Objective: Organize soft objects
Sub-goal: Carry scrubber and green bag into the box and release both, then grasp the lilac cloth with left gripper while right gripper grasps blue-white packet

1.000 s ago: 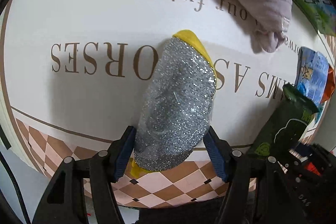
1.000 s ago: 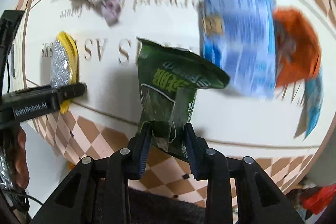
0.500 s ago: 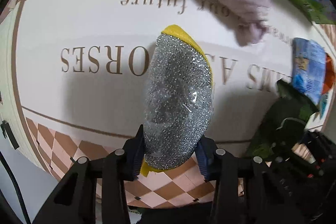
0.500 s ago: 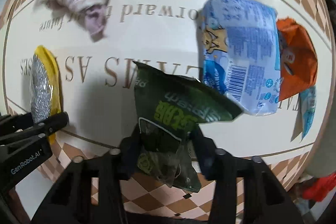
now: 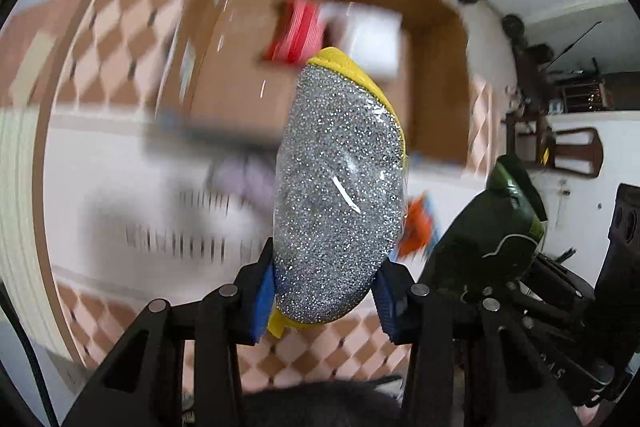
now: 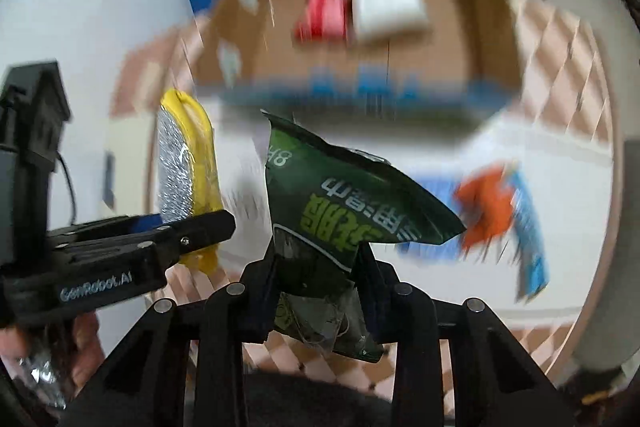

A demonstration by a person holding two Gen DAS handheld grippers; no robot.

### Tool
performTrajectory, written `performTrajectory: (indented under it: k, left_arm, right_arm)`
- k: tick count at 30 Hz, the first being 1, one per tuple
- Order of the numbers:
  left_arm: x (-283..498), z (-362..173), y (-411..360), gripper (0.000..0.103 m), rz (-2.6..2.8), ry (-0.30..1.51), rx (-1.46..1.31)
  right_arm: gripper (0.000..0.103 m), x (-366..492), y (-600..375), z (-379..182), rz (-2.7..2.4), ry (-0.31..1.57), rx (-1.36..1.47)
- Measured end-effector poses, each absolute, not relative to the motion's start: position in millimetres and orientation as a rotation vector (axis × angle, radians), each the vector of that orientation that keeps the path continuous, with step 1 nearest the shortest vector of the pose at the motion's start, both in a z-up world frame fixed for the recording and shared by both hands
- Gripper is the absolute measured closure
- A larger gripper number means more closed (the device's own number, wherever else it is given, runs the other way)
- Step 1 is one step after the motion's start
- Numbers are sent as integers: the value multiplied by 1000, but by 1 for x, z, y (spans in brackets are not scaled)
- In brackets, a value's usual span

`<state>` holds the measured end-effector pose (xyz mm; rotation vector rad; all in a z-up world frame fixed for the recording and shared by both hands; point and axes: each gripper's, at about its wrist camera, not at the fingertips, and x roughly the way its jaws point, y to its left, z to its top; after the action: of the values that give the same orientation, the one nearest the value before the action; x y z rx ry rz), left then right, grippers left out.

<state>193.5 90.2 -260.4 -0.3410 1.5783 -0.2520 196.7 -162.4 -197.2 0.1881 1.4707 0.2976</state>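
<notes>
left wrist view: my left hand-held gripper is clenched on the oval silver-glitter scouring sponge with a yellow foam back, blue pads pressing its lower sides. the sponge's long axis runs straight out along the fingers, tip forward and up. beyond that tip, ahead and above, the open brown cardboard box shows blurred, with a red item and a white item inside. off to the right i see the dark green crinkled snack bag carried by my other hand.

right wrist view: my right hand-held gripper is grasping the dark green snack bag by its lower end, the bag fanning forward. the box lies dead ahead and above, its mouth facing me. the left hand-held gripper is level on my left, its sponge upright. i judge both about equally near the box; the right one is more centred on the opening.
</notes>
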Motion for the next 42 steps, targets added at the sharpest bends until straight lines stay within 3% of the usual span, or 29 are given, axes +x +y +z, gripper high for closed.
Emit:
performTrajectory:
  k: [5,11,18,26,28,29,30,31,32,33,38,42]
  left_arm:
    - [285,-275,72,63,-225,1653,-374]
    - [344,-289,62,63,-177,1857,-371]
    - [333,-355,84,63,-154,1995,-420]
    - [285,-361,114,60,-173,2015,-371]
    - [287,-358,104,53,-182,2016,-374]
    - [283,-352,110,46,-194,2002,-365]
    - [279,-343,115,33,-186,1973,-317]
    - [284,-338,107,15,-179,1939,-283]
    - [277,-325,113,9,-177,1904,-261]
    - [275,-317,112,8,-179,1882,-253]
    - [236,-265,129,1,-153,1762,-166]
    - [208,-235,118,1,-136,1700,-150]
  right_arm:
    - [67,288,-174,-190,239,1410,176]
    - [67,353,-169,-259,203,1550,145]
    - [67,366,-154,-334,229,1699,116]
    - [67,377,-155,-357,230,1738,103]
    - [65,378,-156,-356,238,1751,92]
    - [59,379,-156,-356,237,1758,88]
    - [39,380,-158,-355,235,1765,89]
    - [26,381,-160,-350,237,1759,91]
    - [14,384,-163,-346,227,1747,74]
    - [9,382,-165,-338,225,1734,65]
    - [0,374,-174,-291,157,1650,-15]
    - [0,364,-176,-257,105,1577,-83]
